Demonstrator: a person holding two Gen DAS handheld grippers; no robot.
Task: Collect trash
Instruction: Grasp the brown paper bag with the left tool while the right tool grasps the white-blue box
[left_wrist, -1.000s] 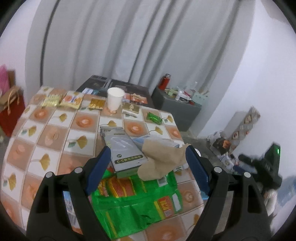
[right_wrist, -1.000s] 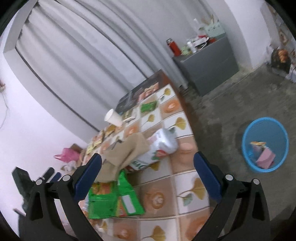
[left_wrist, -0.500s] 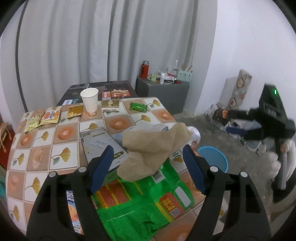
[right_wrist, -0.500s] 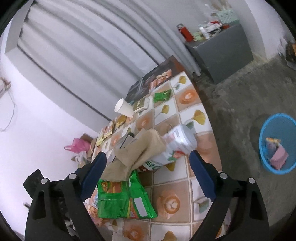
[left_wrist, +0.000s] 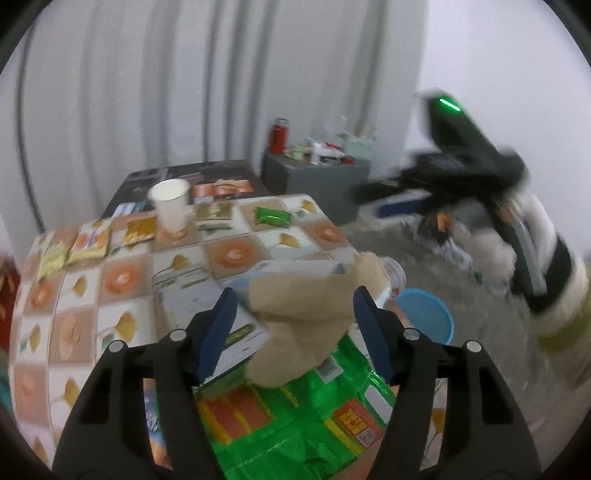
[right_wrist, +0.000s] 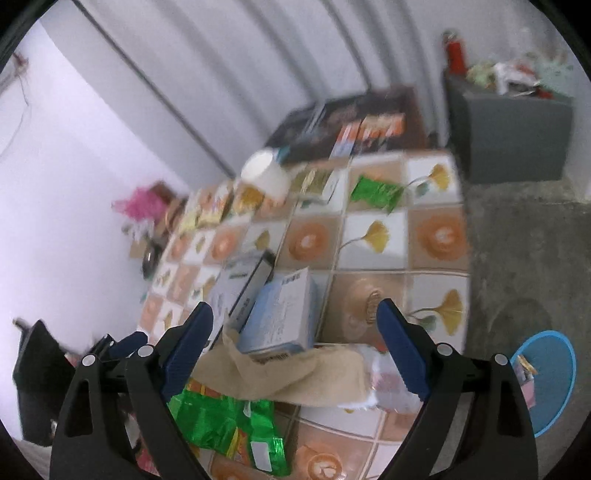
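A crumpled brown paper (left_wrist: 306, 314) lies on the tiled table (left_wrist: 122, 280), draped over a blue-white box (right_wrist: 280, 314) and a plastic bottle (right_wrist: 388, 380). My left gripper (left_wrist: 293, 325) straddles the paper. Its jaws are closing, and a small gap still shows at each pad. My right gripper (right_wrist: 295, 332) hangs open above the same box and brown paper (right_wrist: 288, 373), with nothing pressed between its fingers. A blue bin (right_wrist: 546, 376) holding some trash stands on the floor beside the table, and it shows as the blue bin (left_wrist: 424, 314) in the left wrist view.
A green snack bag (left_wrist: 295, 424) lies at the table's near edge. Farther back are a white paper cup (left_wrist: 170, 203), a small green wrapper (left_wrist: 273, 216) and several snack packets. A grey cabinet (left_wrist: 317, 181) stands against the curtain. A person's sleeve (left_wrist: 554, 280) is at the right.
My left jaws have narrowed around the brown paper as the gripper rolled and crept closer. My right gripper has swung in from the bin side to above the box and paper.
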